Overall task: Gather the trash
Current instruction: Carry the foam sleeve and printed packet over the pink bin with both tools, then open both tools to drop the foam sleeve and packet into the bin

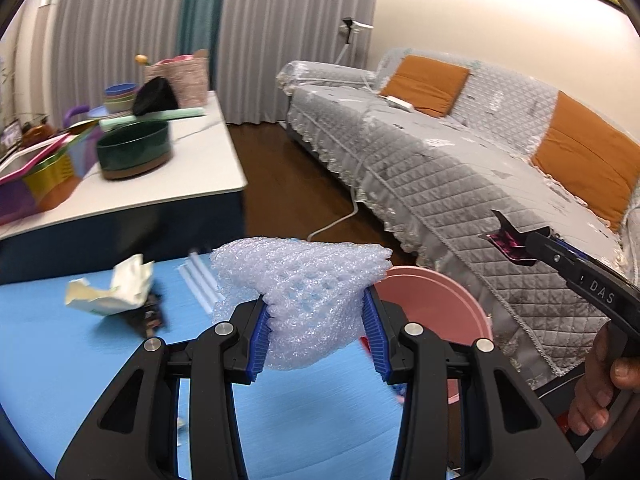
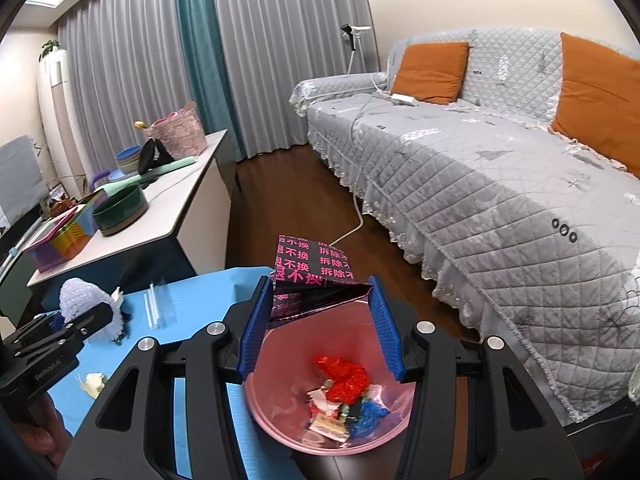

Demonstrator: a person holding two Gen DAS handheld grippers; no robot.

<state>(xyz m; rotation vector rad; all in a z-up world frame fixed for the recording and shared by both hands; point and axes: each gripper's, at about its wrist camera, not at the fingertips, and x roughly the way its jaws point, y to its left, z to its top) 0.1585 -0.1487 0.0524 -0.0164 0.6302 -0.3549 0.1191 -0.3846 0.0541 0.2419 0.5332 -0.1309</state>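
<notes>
Grey-covered sofa (image 2: 500, 184), pleated curtains (image 2: 280, 52)

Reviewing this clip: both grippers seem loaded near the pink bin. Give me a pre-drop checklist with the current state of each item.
1. Right gripper grips the black wrapper with pink print: ok.
2. Wrapper is over the pink bin opening: ok; the right wrist view looks straight down into it.
3. Bin has room: ok; only a few scraps, such as the red wrapper, lie at the bottom.
4. Left gripper holds the bubble wrap firmly: ok.
5. Bubble wrap is over the bin: cannot tell; it sits near the rim, partly over the blue mat.
6. Table cleared: not ok; the crumpled paper and clear straws remain.
</notes>
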